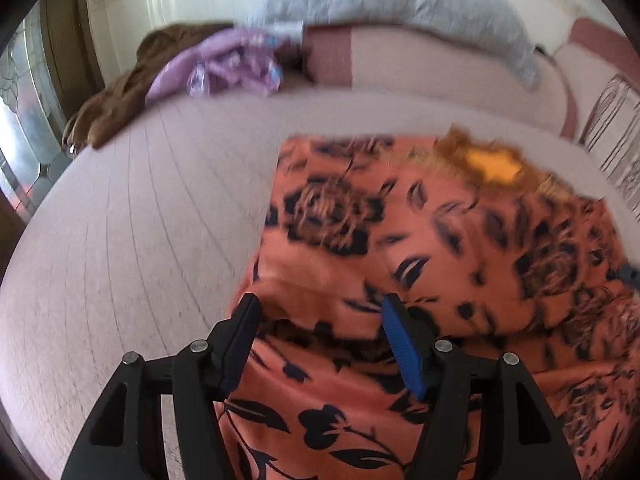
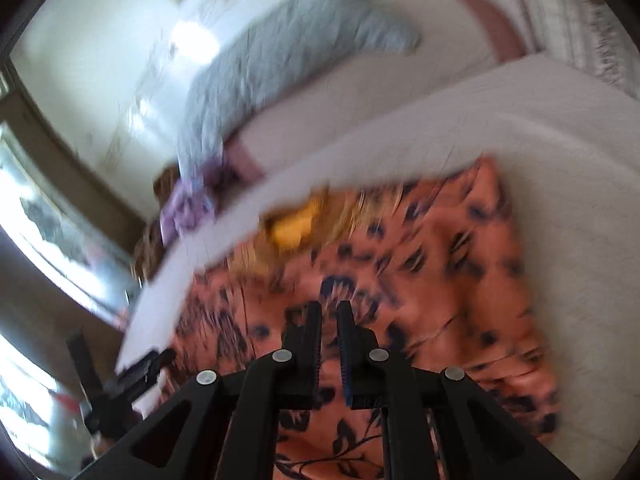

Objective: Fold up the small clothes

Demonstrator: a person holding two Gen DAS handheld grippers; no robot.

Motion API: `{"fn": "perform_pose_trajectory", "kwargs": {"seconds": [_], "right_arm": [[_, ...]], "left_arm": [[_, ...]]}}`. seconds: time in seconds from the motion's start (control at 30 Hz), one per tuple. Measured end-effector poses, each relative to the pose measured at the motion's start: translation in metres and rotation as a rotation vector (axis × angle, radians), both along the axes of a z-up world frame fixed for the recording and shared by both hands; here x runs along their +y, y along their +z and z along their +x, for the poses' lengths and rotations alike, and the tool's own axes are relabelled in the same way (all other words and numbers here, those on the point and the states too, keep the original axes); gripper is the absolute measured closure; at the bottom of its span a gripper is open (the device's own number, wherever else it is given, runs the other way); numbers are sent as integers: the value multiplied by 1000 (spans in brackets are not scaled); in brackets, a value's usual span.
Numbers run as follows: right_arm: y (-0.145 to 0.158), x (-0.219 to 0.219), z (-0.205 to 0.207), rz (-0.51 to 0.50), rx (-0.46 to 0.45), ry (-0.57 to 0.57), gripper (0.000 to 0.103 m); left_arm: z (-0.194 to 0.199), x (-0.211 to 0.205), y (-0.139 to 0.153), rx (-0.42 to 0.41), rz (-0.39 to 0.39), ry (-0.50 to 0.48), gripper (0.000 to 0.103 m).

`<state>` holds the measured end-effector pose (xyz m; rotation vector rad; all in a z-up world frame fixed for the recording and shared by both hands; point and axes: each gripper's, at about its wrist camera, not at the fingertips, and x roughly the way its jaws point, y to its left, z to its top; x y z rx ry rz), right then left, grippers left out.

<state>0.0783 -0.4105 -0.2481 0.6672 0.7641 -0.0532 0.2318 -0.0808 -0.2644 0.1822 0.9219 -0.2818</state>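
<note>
Orange floral garment [image 1: 440,240] lies spread on the pale bed [image 1: 140,220], filling the near right of the left wrist view, with a yellow patch [image 1: 494,166] at its far edge. Left claw [image 1: 320,308] hovers over its near left part, jaws standing well apart with a raised fold of the cloth between them, not pinched. Right claw [image 2: 329,308] sits above the cloth's middle, its jaws drawn nearly together with nothing visibly caught. A purple garment [image 1: 224,68], a brown one [image 1: 120,96] and a grey blanket [image 1: 400,8] lie at the far side.
</note>
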Motion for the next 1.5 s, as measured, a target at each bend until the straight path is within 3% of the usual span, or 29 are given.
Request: {"fn": "perform_pose_trajectory", "kwargs": {"seconds": [0.07, 0.1, 0.2, 0.27, 0.4, 0.5, 0.6, 0.7, 0.77, 0.87, 0.93, 0.97, 1.0, 1.1, 1.2, 1.33, 1.5], "right_arm": [[-32, 10, 16, -30, 190, 39, 93], [-38, 11, 19, -33, 215, 43, 94], [-20, 12, 15, -88, 191, 23, 93], [-1, 27, 18, -136, 127, 53, 93], [16, 68, 64, -100, 75, 190, 93], [3, 93, 98, -63, 112, 219, 93], [-29, 95, 121, -88, 229, 188, 95], [-38, 84, 127, -12, 213, 160, 95], [-26, 71, 117, 13, 183, 125, 95], [-11, 50, 94, -57, 135, 41, 95], [-16, 35, 84, -60, 156, -7, 93], [-27, 25, 80, -56, 217, -25, 93], [-39, 16, 77, -41, 270, -28, 95], [-40, 1, 56, 49, 234, -59, 94], [-25, 0, 28, 22, 158, -78, 93], [-38, -3, 7, -46, 247, -69, 94], [-27, 0, -25, -39, 210, -67, 93]], "left_arm": [[0, 1, 2, 1, -12, -1, 39], [1, 3, 5, 2, -31, 1, 39], [4, 9, 13, -1, -88, 22, 39], [6, 10, 18, -11, -113, 30, 39], [9, 6, 19, -30, -82, 25, 39], [16, 0, 6, 8, -19, 19, 39], [13, -10, -1, -28, 81, -14, 38], [12, -13, -1, -36, 102, -23, 37], [15, -10, 0, -16, 85, -12, 36], [18, -4, 3, -4, 53, 14, 35], [16, -1, 8, -31, 34, 23, 35], [14, -3, 9, -46, 41, 22, 35], [13, -4, 9, -51, 53, 20, 35], [12, -11, -1, -34, 109, -1, 35], [12, -11, 2, -34, 111, -2, 35], [10, -4, 11, -37, 55, 15, 35], [10, -12, 3, -23, 102, -25, 34]]}}
